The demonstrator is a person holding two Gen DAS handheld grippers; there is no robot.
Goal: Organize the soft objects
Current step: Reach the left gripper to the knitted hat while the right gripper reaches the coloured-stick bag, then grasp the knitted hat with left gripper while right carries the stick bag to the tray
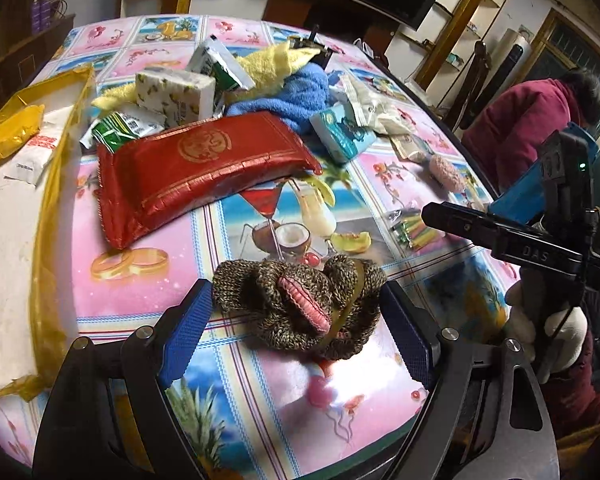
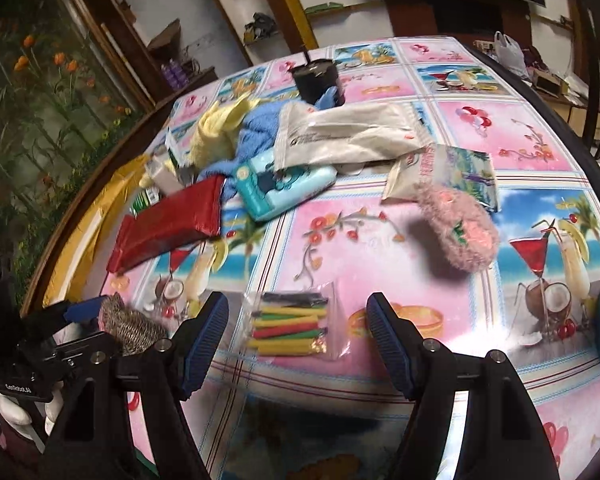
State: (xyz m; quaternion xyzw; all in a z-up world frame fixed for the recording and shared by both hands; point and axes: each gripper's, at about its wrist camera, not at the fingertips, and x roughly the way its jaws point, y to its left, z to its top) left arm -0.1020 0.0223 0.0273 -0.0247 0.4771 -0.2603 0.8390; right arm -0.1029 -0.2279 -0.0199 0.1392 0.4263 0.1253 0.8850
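A brown knitted piece with pink ribbed trim [image 1: 300, 300] lies on the patterned tablecloth. My left gripper [image 1: 296, 336] is open around it, its blue pads [image 1: 184, 332] standing off either side without pressing. My right gripper [image 2: 296, 344] is also open, low over a clear bag of coloured sticks [image 2: 288, 328] that lies between its pads and touches neither. The knitted piece [image 2: 128, 328] also shows at the lower left of the right wrist view. A pink fluffy piece [image 2: 456, 232] lies further back on the right. A blue towel [image 1: 288, 96] and a yellow towel [image 1: 272, 64] are heaped at the far side.
A red packet [image 1: 196, 172], tissue packs [image 1: 176, 96] and a light blue pack [image 1: 340, 132] crowd the table's middle. A white box edged with yellow tape [image 1: 4, 240] stands at the left. A black cup [image 2: 318, 80] stands at the back. A person in a maroon coat [image 1: 520, 132] is at the right.
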